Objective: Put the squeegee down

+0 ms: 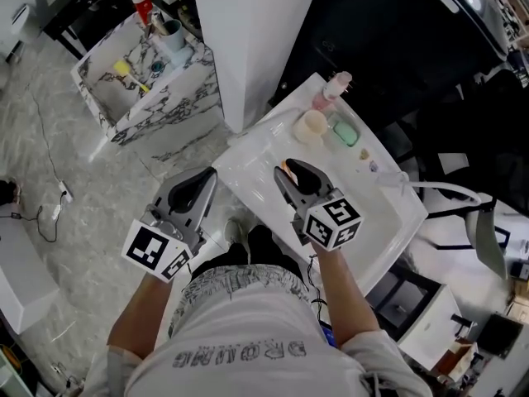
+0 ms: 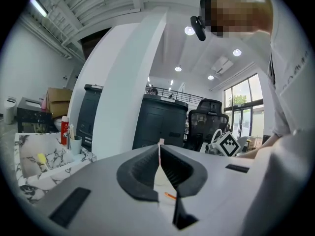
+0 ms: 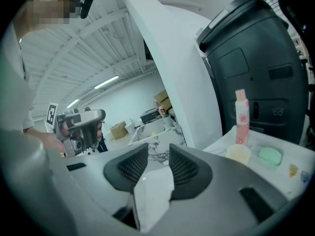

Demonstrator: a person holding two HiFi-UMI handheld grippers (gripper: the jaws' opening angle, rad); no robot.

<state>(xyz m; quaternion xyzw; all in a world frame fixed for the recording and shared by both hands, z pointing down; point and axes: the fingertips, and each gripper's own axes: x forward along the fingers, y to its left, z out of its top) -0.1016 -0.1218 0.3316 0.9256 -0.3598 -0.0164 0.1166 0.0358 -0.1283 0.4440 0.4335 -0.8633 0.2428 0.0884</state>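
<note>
**Head view:** Person stands at a white glossy table (image 1: 376, 217), one tool per hand. The right tongs (image 1: 296, 170) hang over the table's near-left part w/ pads apart. The left tongs (image 1: 202, 180) are off the table's left edge, over the floor, pads together.

Squeegee: can't be made out for sure. Only candidate is a small orange-and-white piece (image 1: 286, 166) on the table, right at the right tongs' far tip. It's beside the tip, not btw the pads, and mostly hidden by the tool. It's well apart from the left tongs.

At the table's far end are a pink plastic bottle (image 1: 335, 85), a cream round tub (image 1: 312, 126) & a green soap bar (image 1: 345, 132).

**Left gripper view:** left tongs (image 2: 159, 154) closed, tips meeting, nothing plainly pinched. A short orange streak (image 2: 170, 195) shows low in the gap on a pale surface; can't tell what it is.

**Right gripper view:** right tongs (image 3: 158, 154) open, gripping nothing. Only the bare white table corner (image 3: 155, 191) shows btw the pads. Bottle (image 3: 240, 116), tub (image 3: 238, 153) & soap (image 3: 270, 155) sit off to the right.
</note>
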